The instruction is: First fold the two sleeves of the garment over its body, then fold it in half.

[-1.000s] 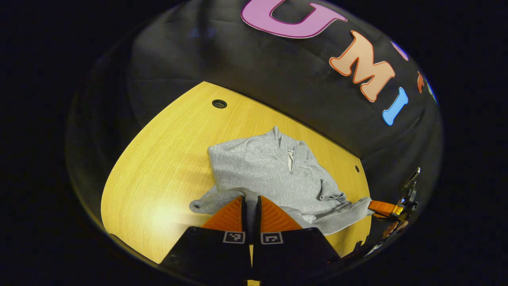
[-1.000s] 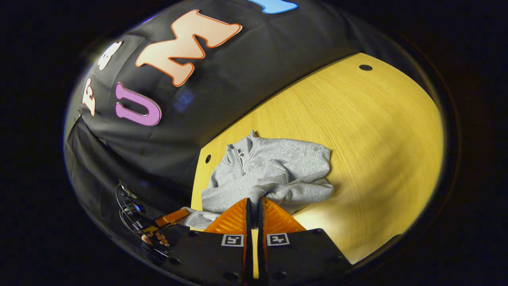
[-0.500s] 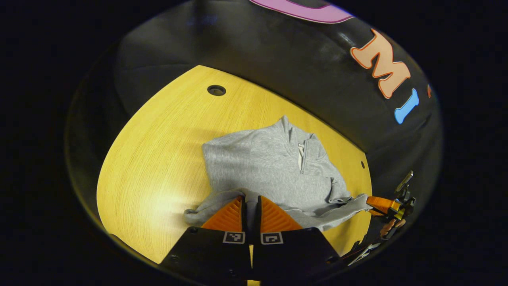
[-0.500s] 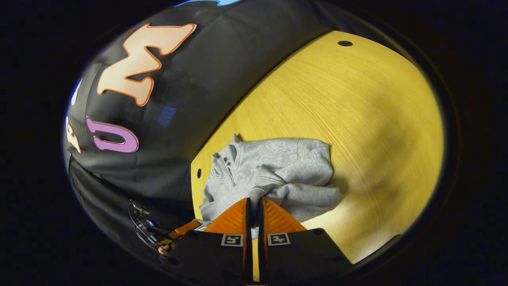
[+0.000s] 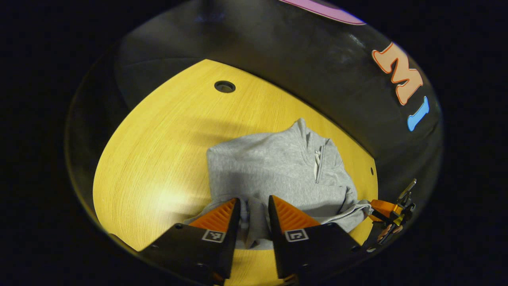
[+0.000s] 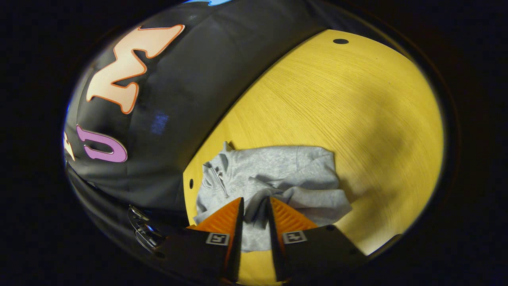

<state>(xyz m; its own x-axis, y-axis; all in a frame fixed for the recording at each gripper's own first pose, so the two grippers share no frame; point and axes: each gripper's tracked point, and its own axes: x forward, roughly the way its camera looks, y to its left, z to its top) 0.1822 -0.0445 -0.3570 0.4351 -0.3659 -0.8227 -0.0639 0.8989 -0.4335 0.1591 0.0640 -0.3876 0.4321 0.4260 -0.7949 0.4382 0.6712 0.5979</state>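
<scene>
Yellow wood-grain tabletop [image 5: 158, 159] ran back to the booth's black cloth wall [image 5: 258, 47], with a round cable hole [image 5: 224, 86] near the far edge. In the left gripper view, a grey quarter-zip sweatshirt [image 5: 270, 171] lay on the table toward the right side, collar [image 5: 305, 135] pointing at the wall, short zipper [image 5: 318, 165] showing, body bunched and creased along the near edge. Left gripper [image 5: 254, 204] sat low over the garment's near edge, fingers parted, a fold of grey fabric standing in the gap between them; could not tell whether either finger still pressed on it. Farther right, at the table's edge, the other gripper [image 5: 387, 210] met the sweatshirt's right end, a hand [image 5: 387, 230] behind it. In the right gripper view, the same sweatshirt [image 6: 278, 174] lay near the table's left edge, collar [image 6: 216, 171] toward the wall, a sleeve [image 6: 313, 198] folded across the body. Right gripper [image 6: 255, 204] hung over the garment's near side, fingers parted, a crumpled ridge of fabric rising between them, grip unclear. A small hole [image 6: 191, 183] marked the table edge beside the collar.
</scene>
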